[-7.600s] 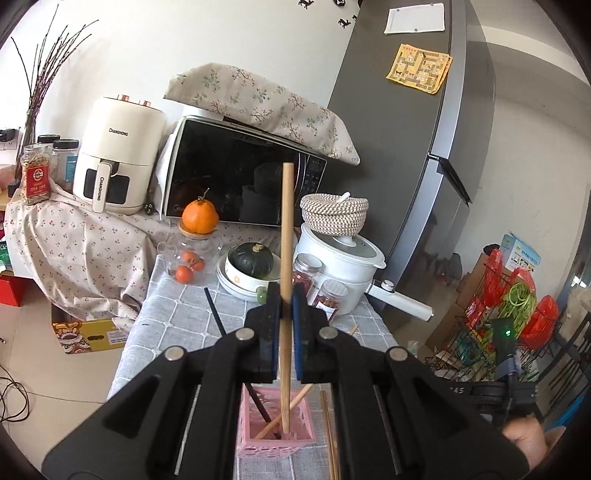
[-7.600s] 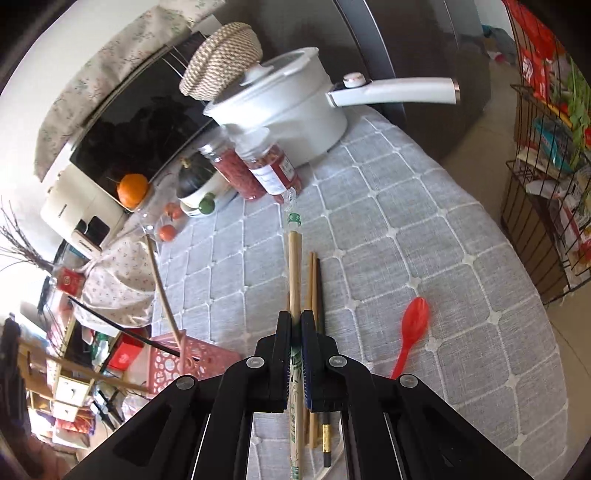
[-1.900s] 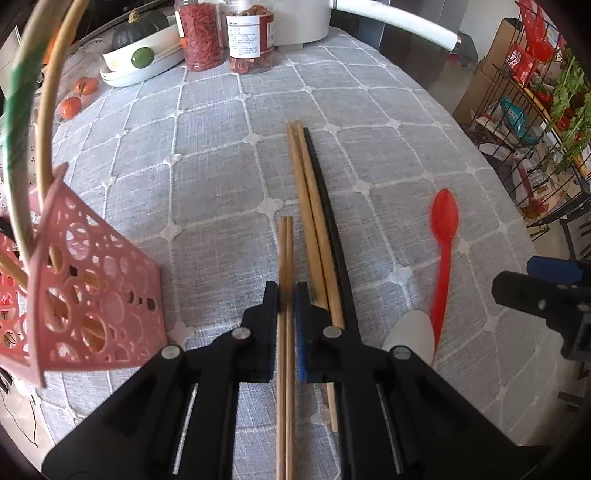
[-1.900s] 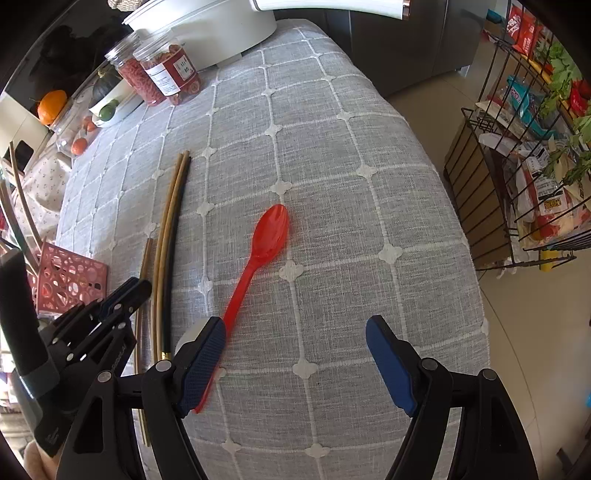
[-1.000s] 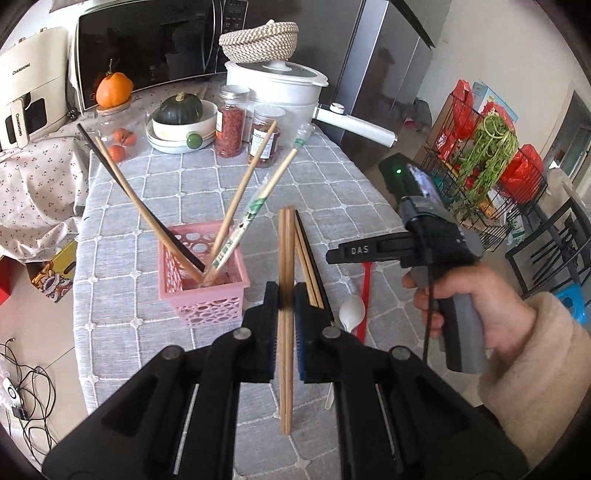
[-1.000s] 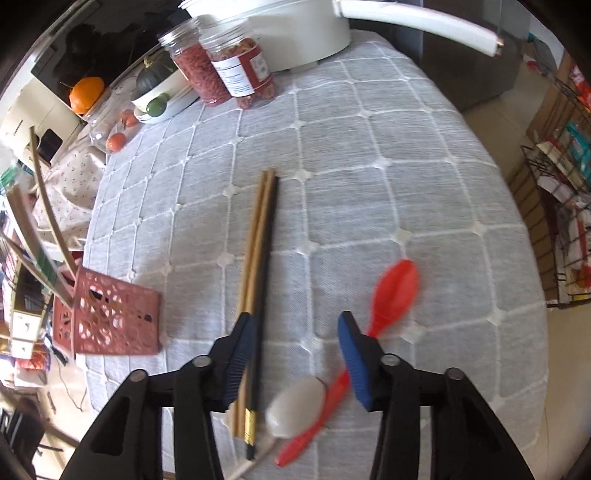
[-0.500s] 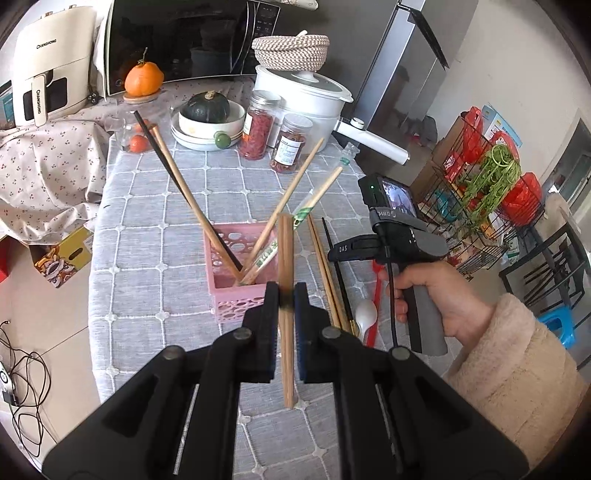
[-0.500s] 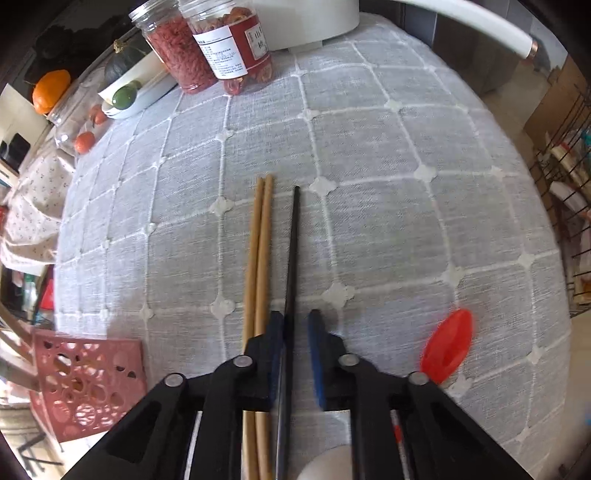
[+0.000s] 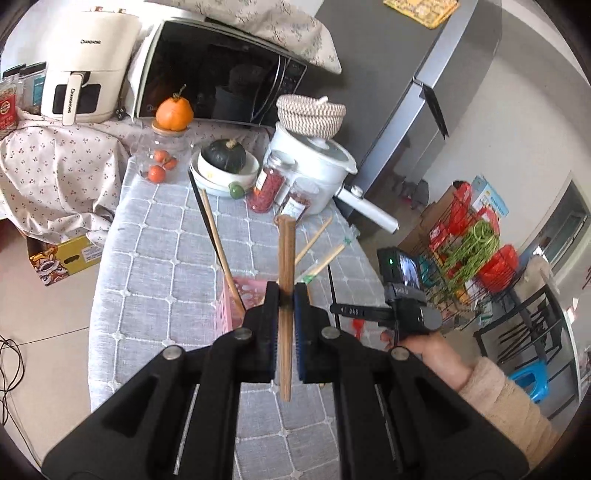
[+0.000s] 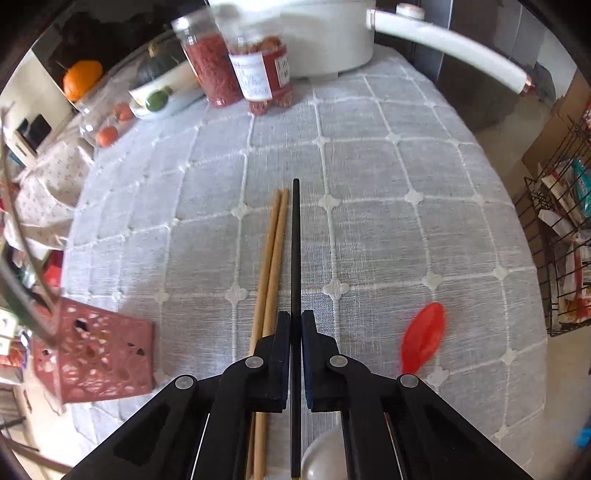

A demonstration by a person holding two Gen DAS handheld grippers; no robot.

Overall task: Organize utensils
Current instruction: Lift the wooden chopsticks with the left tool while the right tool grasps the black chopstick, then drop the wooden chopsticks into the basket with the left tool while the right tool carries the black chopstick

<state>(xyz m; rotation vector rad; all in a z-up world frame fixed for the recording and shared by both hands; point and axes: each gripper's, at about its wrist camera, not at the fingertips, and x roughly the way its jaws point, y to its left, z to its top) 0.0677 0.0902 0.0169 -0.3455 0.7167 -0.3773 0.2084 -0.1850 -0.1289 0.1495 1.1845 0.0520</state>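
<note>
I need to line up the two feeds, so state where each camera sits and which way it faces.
Left wrist: sits on the left gripper, tilted down across the table toward the microwave; shows its jaws shut on wooden chopsticks and the person's other hand.
Right wrist: sits on the right gripper, facing steeply down at the tablecloth; jaws shut on a black chopstick.
Shared: pink basket, white pot.

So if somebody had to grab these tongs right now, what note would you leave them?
Left tongs: shut on wooden chopsticks, lifted near the pink basket.
Right tongs: shut on the black chopstick, low over the cloth.
Done: several chopsticks already stand in the basket.
Left: drop both in, then the tan pair, the red spoon and the white spoon.
</note>
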